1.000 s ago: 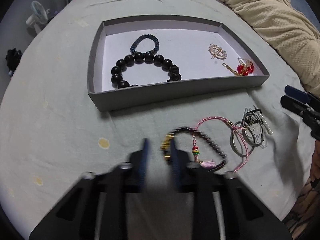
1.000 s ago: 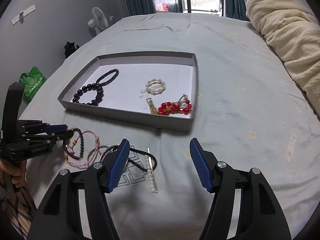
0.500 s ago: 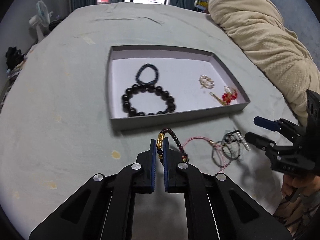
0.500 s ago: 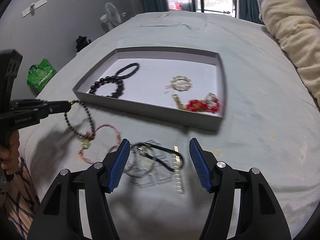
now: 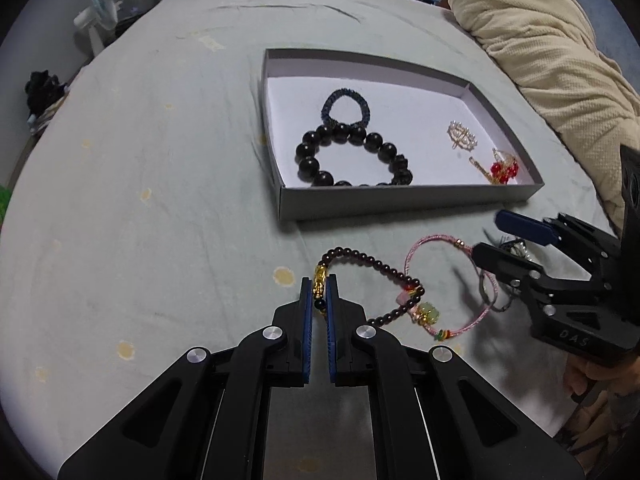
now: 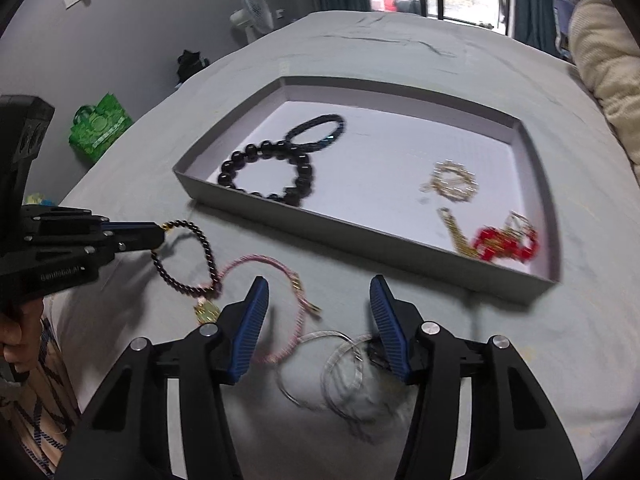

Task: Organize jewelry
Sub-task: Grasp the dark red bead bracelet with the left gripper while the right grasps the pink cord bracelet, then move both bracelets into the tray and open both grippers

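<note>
My left gripper (image 5: 319, 286) is shut on a dark beaded bracelet (image 5: 372, 264) with a gold charm, lifted just above the bed; it also shows in the right wrist view (image 6: 188, 256). A pink cord bracelet (image 5: 440, 280) hangs tangled with it. My right gripper (image 6: 318, 304) is open above the pink cord (image 6: 276, 276) and some silver hoops (image 6: 340, 368). The grey tray (image 5: 400, 200) holds a large black bead bracelet (image 5: 352, 156), a dark blue band (image 5: 346, 106), a pearl clip (image 5: 462, 136) and a red-bead hairpin (image 5: 502, 170).
A beige quilt (image 5: 540, 40) lies along the right of the bed. A fan (image 6: 252, 16) and a green bag (image 6: 98, 126) stand off the bed's left side. The pale sheet (image 5: 140, 160) stretches left of the tray.
My left gripper shut on the dark beaded bracelet and lifted it off the bed, dragging the pink cord. My right gripper moved left and forward over the pile, still open.
</note>
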`<act>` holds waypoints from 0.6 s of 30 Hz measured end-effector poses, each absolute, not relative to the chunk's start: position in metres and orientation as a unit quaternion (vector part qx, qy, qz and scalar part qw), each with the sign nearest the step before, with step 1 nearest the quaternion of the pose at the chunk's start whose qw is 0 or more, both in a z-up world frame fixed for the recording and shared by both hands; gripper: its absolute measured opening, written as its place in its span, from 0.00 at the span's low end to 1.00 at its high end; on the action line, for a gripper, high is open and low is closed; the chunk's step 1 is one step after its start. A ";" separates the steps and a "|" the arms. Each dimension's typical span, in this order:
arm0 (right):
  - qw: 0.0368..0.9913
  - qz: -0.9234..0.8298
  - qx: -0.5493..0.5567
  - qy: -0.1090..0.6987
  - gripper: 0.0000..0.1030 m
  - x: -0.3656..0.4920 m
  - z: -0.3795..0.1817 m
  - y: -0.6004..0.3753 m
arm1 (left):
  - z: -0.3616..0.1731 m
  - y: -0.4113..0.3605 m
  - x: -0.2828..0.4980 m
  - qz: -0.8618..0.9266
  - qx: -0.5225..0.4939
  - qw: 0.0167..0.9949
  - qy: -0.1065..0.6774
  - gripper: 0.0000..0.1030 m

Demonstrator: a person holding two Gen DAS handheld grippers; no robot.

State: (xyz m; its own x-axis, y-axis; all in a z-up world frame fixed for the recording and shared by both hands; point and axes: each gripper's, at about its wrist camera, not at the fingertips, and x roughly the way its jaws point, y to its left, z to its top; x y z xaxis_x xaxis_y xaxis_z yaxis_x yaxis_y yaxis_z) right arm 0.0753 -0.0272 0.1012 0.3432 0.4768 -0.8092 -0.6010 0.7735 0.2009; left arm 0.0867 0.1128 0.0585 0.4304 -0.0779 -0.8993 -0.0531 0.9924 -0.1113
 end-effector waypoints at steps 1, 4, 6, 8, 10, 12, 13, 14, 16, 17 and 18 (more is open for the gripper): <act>0.815 0.332 -0.073 0.470 0.43 0.075 0.098 -0.022 | 0.057 0.112 0.087 -0.007 -0.061 0.842 0.536 0.07; 0.808 0.333 -0.097 0.476 0.35 0.075 0.086 -0.010 | 0.051 0.113 0.089 -0.006 -0.061 0.837 0.543 0.07; 0.811 0.332 -0.108 0.469 0.33 0.074 0.082 -0.007 | 0.047 0.112 0.092 -0.001 -0.059 0.834 0.548 0.07; 0.814 0.330 -0.113 0.465 0.17 0.072 0.082 -0.006 | 0.043 0.112 0.094 0.004 -0.058 0.831 0.553 0.16; 0.815 0.329 -0.121 0.462 0.09 0.071 0.083 -0.006 | 0.038 0.109 0.096 0.006 -0.050 0.829 0.557 0.17; 0.816 0.328 -0.128 0.458 0.06 0.069 0.083 -0.006 | 0.036 0.103 0.097 0.011 -0.033 0.833 0.553 0.18; 0.817 0.328 -0.129 0.457 0.06 0.068 0.083 -0.006 | 0.036 0.101 0.096 0.012 -0.026 0.834 0.551 0.18; 0.817 0.328 -0.130 0.456 0.05 0.068 0.084 -0.007 | 0.036 0.100 0.096 0.014 -0.022 0.835 0.549 0.17; 0.819 0.326 -0.130 0.454 0.05 0.067 0.086 -0.009 | 0.040 0.097 0.093 0.010 -0.013 0.841 0.541 0.07; 0.820 0.325 -0.130 0.453 0.05 0.067 0.087 -0.010 | 0.044 0.095 0.092 0.001 -0.011 0.845 0.534 0.06; 0.822 0.322 -0.128 0.451 0.05 0.067 0.089 -0.012 | 0.052 0.093 0.089 -0.010 -0.015 0.853 0.522 0.06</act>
